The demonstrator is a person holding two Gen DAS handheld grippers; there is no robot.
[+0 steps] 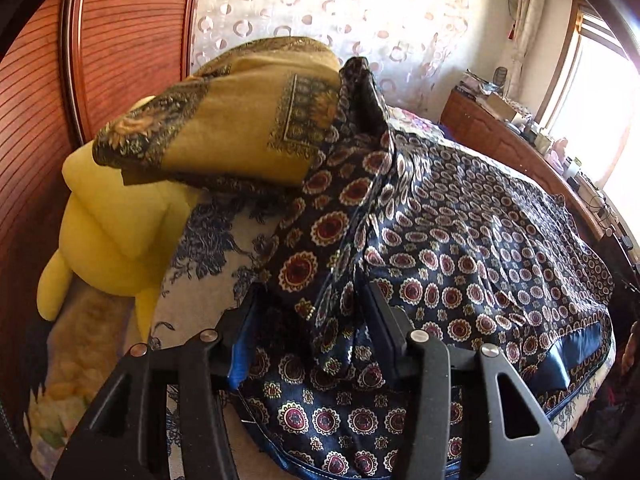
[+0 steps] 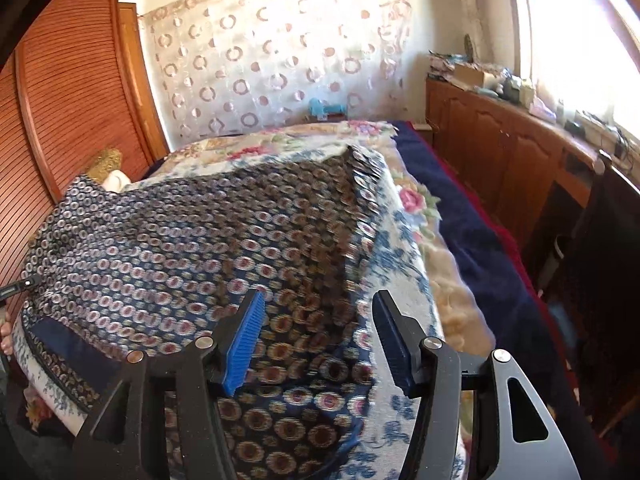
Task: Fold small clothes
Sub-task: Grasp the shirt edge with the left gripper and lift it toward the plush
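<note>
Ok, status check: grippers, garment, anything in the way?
Left gripper around a raised fold of the navy patterned garment. Right gripper open above it. Yellow scarf lies at its far edge.

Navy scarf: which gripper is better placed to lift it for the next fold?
Left. The left gripper already has a raised fold of the scarf between its fingers; the right gripper hangs open above flat cloth.

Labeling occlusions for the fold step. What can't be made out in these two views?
- Left wrist view: whether the left tongs pinch the navy medallion-print satin garment; bunched fabric covers the pads.
- Right wrist view: the garment's print, motion-blurred.
- Both views: the garment's near hem, cut off by the bottom edge.
- Right wrist view: window-side clutter, overexposed.
</note>
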